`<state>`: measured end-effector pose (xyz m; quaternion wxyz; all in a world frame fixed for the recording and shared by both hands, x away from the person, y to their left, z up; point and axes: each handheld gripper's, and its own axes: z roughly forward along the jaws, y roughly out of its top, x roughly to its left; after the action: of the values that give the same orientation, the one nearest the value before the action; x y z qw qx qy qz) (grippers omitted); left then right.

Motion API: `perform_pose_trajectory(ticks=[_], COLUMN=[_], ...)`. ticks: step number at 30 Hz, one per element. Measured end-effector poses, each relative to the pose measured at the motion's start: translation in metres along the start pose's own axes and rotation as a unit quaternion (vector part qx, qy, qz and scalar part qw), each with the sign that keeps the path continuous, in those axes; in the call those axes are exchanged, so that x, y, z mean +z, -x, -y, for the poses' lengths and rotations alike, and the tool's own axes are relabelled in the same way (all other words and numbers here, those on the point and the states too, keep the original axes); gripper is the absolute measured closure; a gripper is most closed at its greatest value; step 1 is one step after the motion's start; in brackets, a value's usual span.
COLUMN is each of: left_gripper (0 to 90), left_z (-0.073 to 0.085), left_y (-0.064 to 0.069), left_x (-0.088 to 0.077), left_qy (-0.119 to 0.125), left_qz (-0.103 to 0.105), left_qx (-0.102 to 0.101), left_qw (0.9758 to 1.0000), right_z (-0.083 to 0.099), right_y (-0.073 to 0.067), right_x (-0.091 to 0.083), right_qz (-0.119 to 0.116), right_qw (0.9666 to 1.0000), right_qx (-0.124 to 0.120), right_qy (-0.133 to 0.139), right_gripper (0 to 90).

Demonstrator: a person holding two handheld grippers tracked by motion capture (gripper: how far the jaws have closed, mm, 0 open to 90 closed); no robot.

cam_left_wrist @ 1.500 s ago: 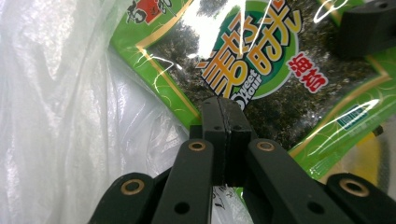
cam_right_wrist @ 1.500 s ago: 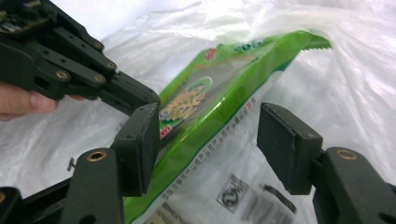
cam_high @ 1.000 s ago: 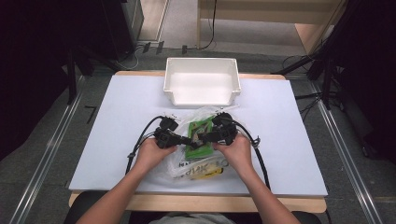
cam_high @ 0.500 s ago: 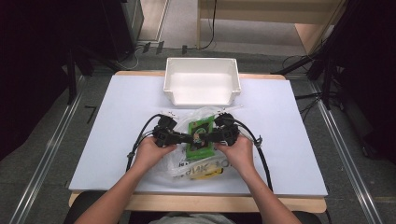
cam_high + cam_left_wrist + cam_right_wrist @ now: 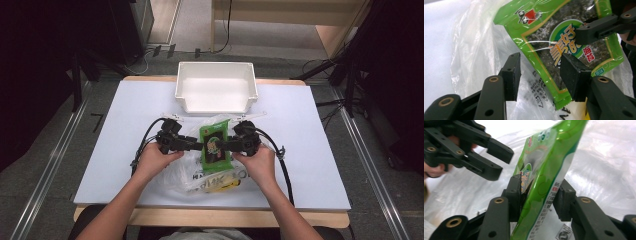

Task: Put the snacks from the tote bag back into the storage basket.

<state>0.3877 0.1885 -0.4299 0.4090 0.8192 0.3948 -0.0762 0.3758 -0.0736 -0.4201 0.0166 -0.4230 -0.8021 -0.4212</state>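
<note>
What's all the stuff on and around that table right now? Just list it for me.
Seaweed snack packet: one, green, held up above the plastic bag, between the two grippers.
Plastic bag: one, clear with black print, near edge of the table, something yellow inside.
Bin: one, white, far middle of the table, nothing visible inside.
Table: one, white top with wooden edge.
Cables: several, dark, on the floor beyond the table.
Left gripper: one, black, jaws open around the packet's edge.
Right gripper: one, black, jaws on either side of the packet.
Hands: two, one behind each gripper.
</note>
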Motion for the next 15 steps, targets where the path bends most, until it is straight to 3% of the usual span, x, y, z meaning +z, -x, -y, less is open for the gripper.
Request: perform_pose_trajectory(ticks=[10, 15], left_gripper=[44.1, 42.7], left_z=[0.0, 0.0], left_y=[0.004, 0.006], left_x=[0.0, -0.001], left_qy=[0.0, 0.006], left_qz=[0.021, 0.033], left_qx=[0.017, 0.026], left_qw=[0.9996, 0.9991], right_z=[-0.002, -0.003], right_y=[-0.002, -0.006], right_x=[-0.007, -0.012], right_qz=[-0.046, -0.05], right_qw=[0.9984, 0.9977], right_qx=[0.02, 0.021], right_qy=[0.025, 0.042], right_gripper=[72.9, 73.1])
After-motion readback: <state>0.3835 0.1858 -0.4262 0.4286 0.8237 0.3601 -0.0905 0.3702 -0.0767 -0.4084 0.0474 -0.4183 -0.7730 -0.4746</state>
